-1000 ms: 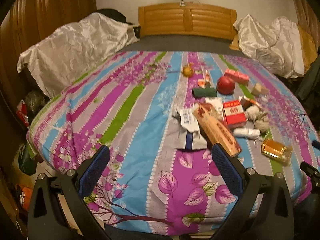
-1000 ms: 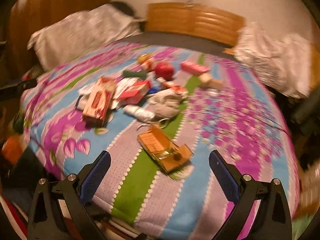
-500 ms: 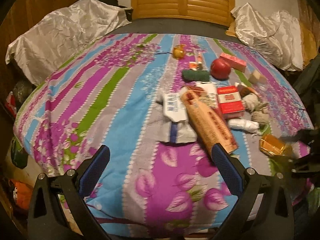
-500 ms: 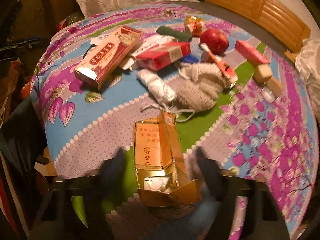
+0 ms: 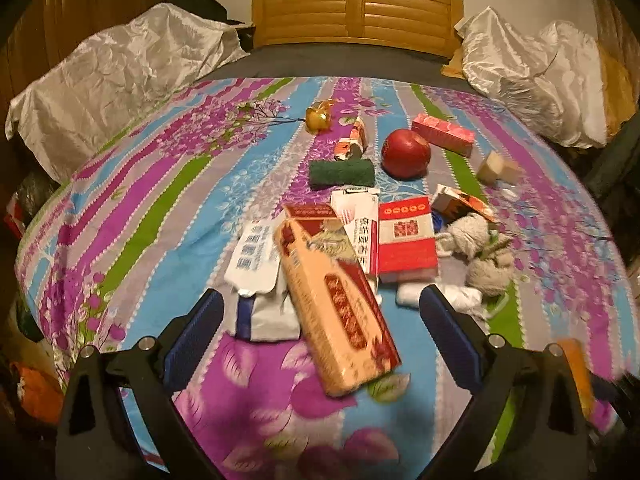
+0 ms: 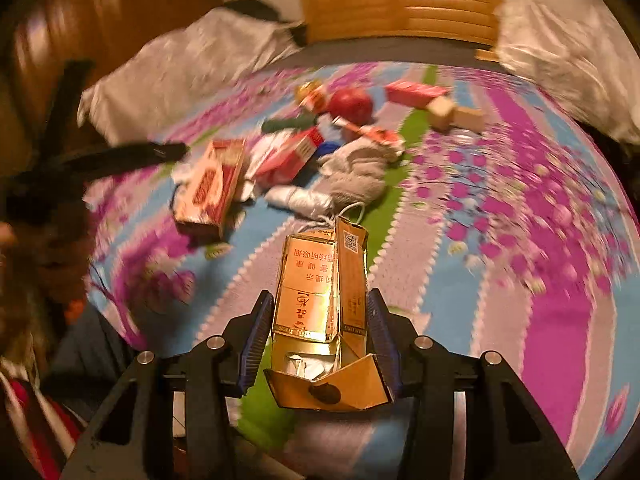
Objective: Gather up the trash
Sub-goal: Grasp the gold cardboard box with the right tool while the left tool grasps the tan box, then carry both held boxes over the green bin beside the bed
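Observation:
My right gripper (image 6: 320,314) is shut on an open gold cigarette carton (image 6: 320,292), its flap hanging toward the camera, held just above the striped bedspread (image 6: 520,280). My left gripper (image 5: 320,312) is open, its blue pads on either side of the near end of a long tan and red box (image 5: 336,304). Beside that box lie a white and grey packet (image 5: 256,276), a white carton (image 5: 358,220) and a red cigarette carton (image 5: 406,236). The tan box also shows in the right wrist view (image 6: 212,188).
Farther up the bed lie a green roll (image 5: 342,174), a red apple (image 5: 406,153), a pink box (image 5: 442,134), a wooden block (image 5: 496,168), grey yarn (image 5: 484,252) and a gold trinket (image 5: 318,118). Silver bedding (image 5: 120,80) flanks the wooden headboard (image 5: 356,12).
My right gripper closed on the gold carton and lifted it. My left gripper moved forward until the tan box lies between its open pads.

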`<control>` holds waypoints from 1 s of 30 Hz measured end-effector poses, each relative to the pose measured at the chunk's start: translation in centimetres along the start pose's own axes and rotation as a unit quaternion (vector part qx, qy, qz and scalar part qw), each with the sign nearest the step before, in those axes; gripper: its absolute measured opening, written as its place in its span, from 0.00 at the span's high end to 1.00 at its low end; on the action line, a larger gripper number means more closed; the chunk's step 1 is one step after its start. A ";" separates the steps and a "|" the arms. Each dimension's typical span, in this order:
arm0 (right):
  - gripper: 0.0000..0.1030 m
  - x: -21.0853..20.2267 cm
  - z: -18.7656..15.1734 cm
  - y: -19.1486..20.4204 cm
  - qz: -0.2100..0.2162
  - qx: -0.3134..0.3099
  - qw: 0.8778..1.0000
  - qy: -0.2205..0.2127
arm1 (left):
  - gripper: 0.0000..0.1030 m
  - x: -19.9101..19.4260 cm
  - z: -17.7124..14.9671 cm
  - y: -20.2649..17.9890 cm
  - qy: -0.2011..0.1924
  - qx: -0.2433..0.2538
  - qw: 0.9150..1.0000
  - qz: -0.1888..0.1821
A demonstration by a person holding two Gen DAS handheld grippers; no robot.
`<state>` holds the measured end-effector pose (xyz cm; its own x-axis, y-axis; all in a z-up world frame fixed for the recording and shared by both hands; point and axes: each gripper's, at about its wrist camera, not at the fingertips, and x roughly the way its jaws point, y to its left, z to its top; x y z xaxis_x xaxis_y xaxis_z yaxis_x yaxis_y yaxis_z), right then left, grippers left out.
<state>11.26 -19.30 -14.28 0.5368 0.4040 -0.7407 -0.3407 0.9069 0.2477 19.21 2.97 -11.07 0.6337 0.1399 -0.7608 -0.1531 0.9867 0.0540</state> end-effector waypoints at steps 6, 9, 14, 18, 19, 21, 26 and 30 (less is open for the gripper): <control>0.52 -2.6 -1.2 0.4 0.008 0.026 1.000 -0.005 | 0.11 3.5 -0.3 -1.6 0.027 0.019 0.999 0.043; 0.52 -3.0 -1.8 0.5 0.008 0.033 0.999 -0.005 | 0.16 5.0 -0.8 -2.0 0.037 0.028 0.997 0.059; 0.51 -3.7 -2.1 0.6 0.008 0.046 0.999 -0.019 | 0.47 5.5 -1.6 -1.1 0.046 0.016 0.998 0.048; 0.52 -4.2 -2.1 0.5 0.007 0.046 0.998 -0.030 | 0.69 2.8 -1.6 -0.2 0.018 0.003 0.999 0.029; 0.52 -4.2 -2.1 0.5 0.006 0.045 0.998 -0.033 | 0.70 2.1 -1.7 0.2 0.013 -0.002 1.000 0.025; 0.52 -4.5 -2.1 0.5 0.005 0.046 0.998 -0.038 | 0.70 0.9 -1.9 0.8 0.000 -0.003 1.000 0.022; 0.52 -5.9 -2.3 0.7 0.000 0.052 0.997 -0.059 | 0.71 -2.8 -2.4 2.3 -0.029 -0.015 0.999 -0.003; 0.52 -7.1 -2.6 0.4 -0.009 0.069 0.995 -0.072 | 0.71 -6.5 -2.0 1.5 -0.077 0.006 0.997 -0.022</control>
<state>5.27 -22.13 -10.54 0.6510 0.3905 -0.6509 -0.2259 0.9183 0.3250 13.32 3.41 -7.31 0.7487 0.1075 -0.6542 -0.1148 0.9929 0.0318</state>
